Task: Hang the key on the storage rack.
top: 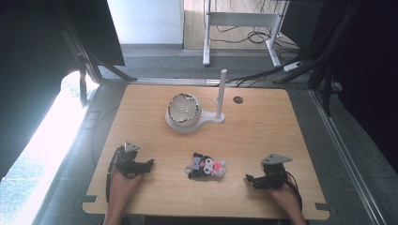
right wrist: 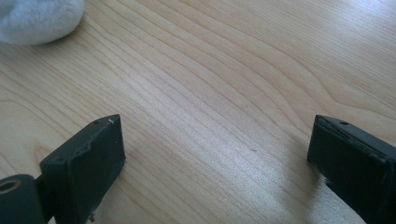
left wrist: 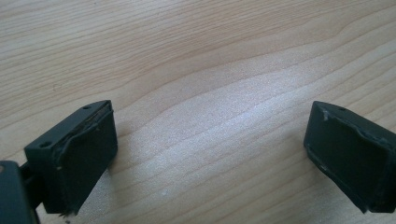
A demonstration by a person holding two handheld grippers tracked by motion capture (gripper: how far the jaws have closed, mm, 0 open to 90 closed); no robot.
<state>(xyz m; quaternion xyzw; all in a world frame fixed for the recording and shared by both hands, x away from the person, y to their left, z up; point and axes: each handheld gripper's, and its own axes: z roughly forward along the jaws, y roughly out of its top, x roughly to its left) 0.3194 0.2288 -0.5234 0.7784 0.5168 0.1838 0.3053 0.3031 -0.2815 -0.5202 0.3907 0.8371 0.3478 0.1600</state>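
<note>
While the person's forearms are coming in from the near edge of the bench (top: 141, 101), the left hand-held gripper (top: 149, 163) is resting low over the wood at the left, its jaws standing wide apart with nothing between them; in the left gripper view the same left hand-held gripper (left wrist: 210, 140) is looking down on bare wood grain between its two black jaws. Farther back, near the middle of the bench, a white stand (top: 206, 119) is sitting with a rounded, cracked-looking globe (top: 183, 108) on its base and a thin upright post (top: 220, 91) just beside the globe. Nearer the person, between the two grippers and well apart from each, a small plush toy (top: 206, 166) in black, white and pink is lying flat on the wood. At the right, the right hand-held gripper (top: 250, 178) is sitting low over the bench with its jaws pointing toward the toy and spread wide, holding nothing. In the right gripper view the right hand-held gripper (right wrist: 215, 144) is showing bare wood between its jaws, and a soft white part of the plush toy (right wrist: 39, 16) is lying at the upper left corner, clear of both jaws.
</note>
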